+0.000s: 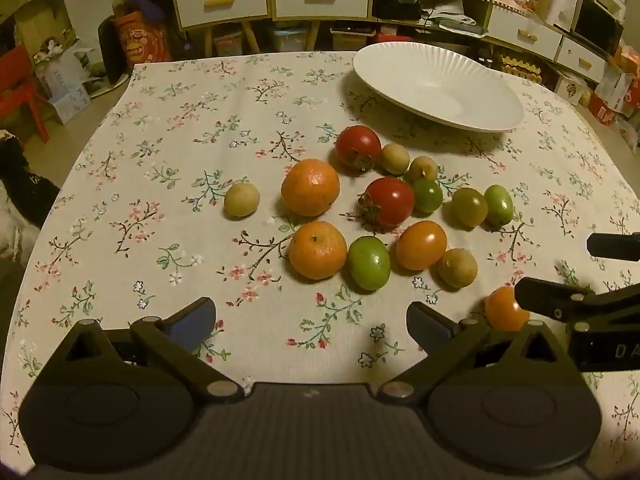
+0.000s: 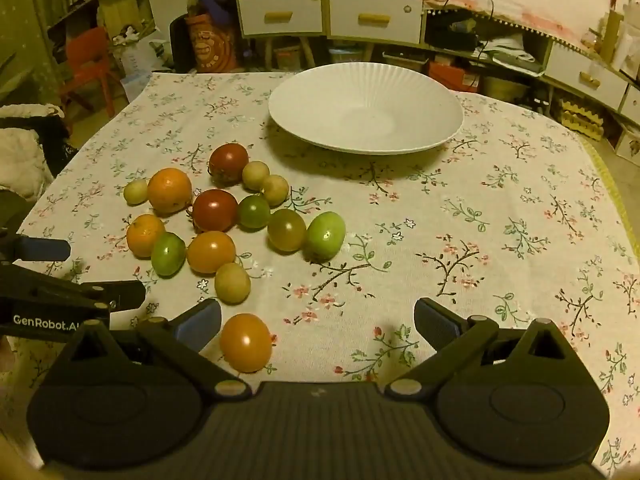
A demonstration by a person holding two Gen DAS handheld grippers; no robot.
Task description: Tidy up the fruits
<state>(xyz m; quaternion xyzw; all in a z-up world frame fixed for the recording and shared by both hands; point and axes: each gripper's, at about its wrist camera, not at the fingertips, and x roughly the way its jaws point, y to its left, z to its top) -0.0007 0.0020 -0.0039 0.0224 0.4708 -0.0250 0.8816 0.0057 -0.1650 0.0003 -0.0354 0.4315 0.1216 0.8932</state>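
- White ribbed plate (image 2: 366, 118): stands empty at the far side of the tabletop (image 2: 500, 240), which is covered by a floral cloth; no fruit has yet been placed in it.
- Fruit cluster (all loose on the cloth, near the plate but clear of it): two oranges, the larger (image 1: 310, 187) behind the smaller (image 1: 317, 249); two red tomatoes (image 1: 389, 202); green, olive and pale round fruits touching or just beside one another.
- Orange tomato (image 2: 245, 342): lies apart from the cluster, nearest the viewer, just beside the left finger of the right tongs (image 2: 318, 324).
- Right tongs: spread wide, holding nothing.
- Left tongs (image 1: 312, 326): likewise spread wide and empty, tilted down toward the oranges.
- Progress, as judged: sorting has not visibly begun; every fruit remains to be moved, presumably to the plate, with the stray orange tomato the handiest first pick.
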